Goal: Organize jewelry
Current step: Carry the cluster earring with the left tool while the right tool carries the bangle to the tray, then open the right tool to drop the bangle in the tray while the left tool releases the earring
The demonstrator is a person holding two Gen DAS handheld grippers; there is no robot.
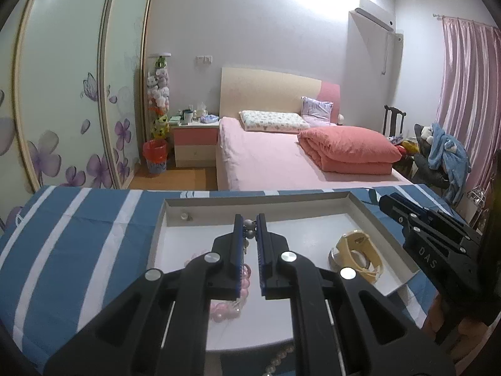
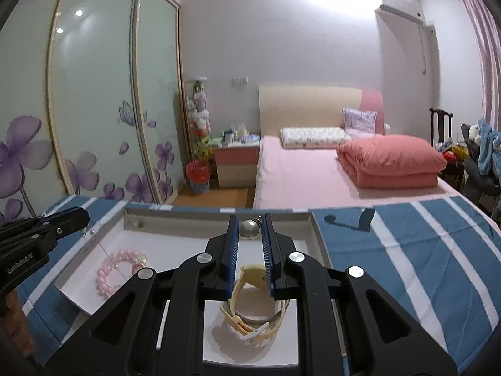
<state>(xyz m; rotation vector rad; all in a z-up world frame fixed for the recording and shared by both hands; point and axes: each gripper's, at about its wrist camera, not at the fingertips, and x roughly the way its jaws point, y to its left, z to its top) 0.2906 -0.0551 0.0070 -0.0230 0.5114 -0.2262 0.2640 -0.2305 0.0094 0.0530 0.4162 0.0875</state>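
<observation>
From the left wrist we look along the left hand-held gripper (image 1: 250, 230), whose jaws stand nearly together and pinch a short run of grey pearl beads (image 1: 249, 229) at their tips. A thin strand seems to hang from those beads toward the shallow white tray (image 1: 380, 216) on the blue-striped tabletop (image 1: 72, 235). In the tray lie a pink bead bracelet (image 1: 224, 308), partly hidden under the jaws, a cream wristwatch (image 1: 358, 255) to the right and a small earring-like piece (image 1: 185, 216) in the far left corner. The right hand-held gripper (image 1: 383, 202) enters from the right; its body reads "DAS".

From the right wrist, the right hand-held gripper (image 2: 250, 228) is clamped on a single large silvery pearl (image 2: 249, 229) with a small metal clasp at its top. Below it sits the wristwatch (image 2: 253, 310); the bracelet (image 2: 117, 269) lies to the left. The left hand-held gripper (image 2: 84, 216) shows at the left edge, with white lettering we cannot read with confidence.

We judge that both tools hold ends of one pearl necklace over the tray, so the step in hand is laying it down. The next move calls for lowering both ends together into the bare far strip of the tray, clear of watch and bracelet, before either jaw lets go.
</observation>
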